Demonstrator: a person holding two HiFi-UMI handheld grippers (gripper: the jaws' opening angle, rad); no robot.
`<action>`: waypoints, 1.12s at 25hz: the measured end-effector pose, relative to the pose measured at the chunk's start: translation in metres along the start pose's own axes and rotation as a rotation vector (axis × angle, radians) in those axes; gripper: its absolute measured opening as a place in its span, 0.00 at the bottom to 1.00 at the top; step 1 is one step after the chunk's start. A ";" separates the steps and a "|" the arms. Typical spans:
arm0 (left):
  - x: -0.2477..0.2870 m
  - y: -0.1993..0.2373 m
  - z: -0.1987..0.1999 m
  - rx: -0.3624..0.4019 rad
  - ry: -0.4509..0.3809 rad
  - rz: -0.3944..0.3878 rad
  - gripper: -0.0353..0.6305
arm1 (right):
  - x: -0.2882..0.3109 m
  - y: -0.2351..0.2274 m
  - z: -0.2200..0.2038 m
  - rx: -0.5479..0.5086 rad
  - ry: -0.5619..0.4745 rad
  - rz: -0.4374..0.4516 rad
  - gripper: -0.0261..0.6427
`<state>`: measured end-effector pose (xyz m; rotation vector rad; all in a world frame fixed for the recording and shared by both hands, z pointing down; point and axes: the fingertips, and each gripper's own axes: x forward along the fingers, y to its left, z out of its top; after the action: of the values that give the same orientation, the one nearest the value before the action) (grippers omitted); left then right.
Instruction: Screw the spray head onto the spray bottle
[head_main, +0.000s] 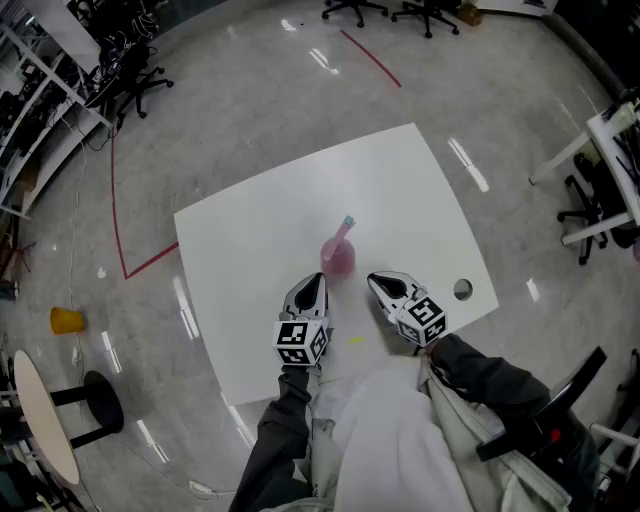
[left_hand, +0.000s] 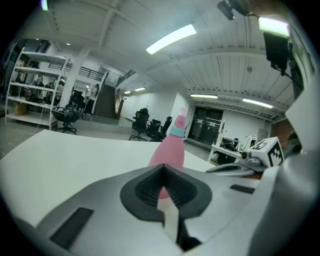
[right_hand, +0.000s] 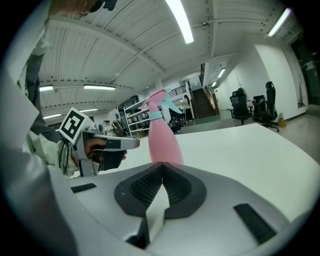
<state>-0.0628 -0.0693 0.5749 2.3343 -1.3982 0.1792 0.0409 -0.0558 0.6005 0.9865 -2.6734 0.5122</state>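
A pink spray bottle (head_main: 339, 254) stands upright on the white table (head_main: 260, 230), with a pink spray head and teal collar (head_main: 347, 224) on top. The same bottle (left_hand: 168, 150) rises just beyond my left jaws, and in the right gripper view the bottle (right_hand: 162, 137) stands close ahead. My left gripper (head_main: 311, 284) sits just left of the bottle's base, shut and empty. On the bottle's right my right gripper (head_main: 378, 283) is likewise shut with nothing in it. Neither touches the bottle.
A round cable hole (head_main: 462, 290) is in the table near its right corner. A yellow cup (head_main: 66, 320) lies on the floor at the left, beside a round stool (head_main: 45, 418). Office chairs (head_main: 135, 85) and shelving ring the room.
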 end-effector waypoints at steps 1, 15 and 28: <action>0.003 0.002 0.003 0.005 -0.025 0.019 0.06 | -0.002 -0.002 -0.002 0.006 0.000 -0.002 0.03; 0.083 -0.011 -0.017 0.277 0.059 0.031 0.68 | -0.009 -0.011 0.002 0.011 -0.029 -0.026 0.03; 0.082 -0.018 -0.012 0.240 0.068 -0.032 0.68 | -0.045 -0.003 0.090 -0.067 -0.260 0.050 0.03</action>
<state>-0.0055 -0.1239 0.6066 2.5144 -1.3714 0.4340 0.0665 -0.0679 0.5043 1.0334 -2.9287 0.3195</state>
